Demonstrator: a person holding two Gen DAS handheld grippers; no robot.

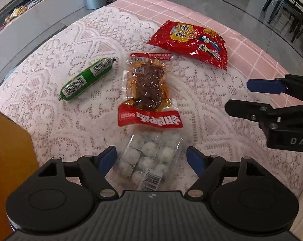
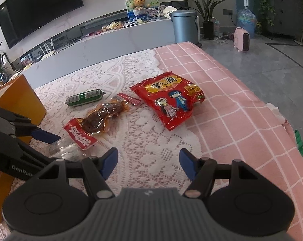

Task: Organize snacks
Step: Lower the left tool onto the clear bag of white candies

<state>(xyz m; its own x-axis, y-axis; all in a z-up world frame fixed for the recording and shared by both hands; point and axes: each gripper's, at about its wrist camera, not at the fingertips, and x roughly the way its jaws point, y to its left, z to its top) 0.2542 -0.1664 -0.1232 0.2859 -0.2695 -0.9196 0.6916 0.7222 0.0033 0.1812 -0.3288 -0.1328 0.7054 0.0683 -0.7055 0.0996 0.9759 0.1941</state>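
A clear pack of white round sweets lies on the lace cloth between the fingers of my open left gripper; its jaws stand on either side, not touching it. Beyond it lie a braised meat pack with a red label, a green sausage and a red snack bag. My right gripper is open and empty over bare lace, to the right of the meat pack. The red bag and sausage lie further off. The right gripper also shows in the left wrist view.
An orange box stands at the table's left side, also seen in the left wrist view. The pink checked tablecloth covers the right part of the table. A grey bin and a TV cabinet stand beyond the far edge.
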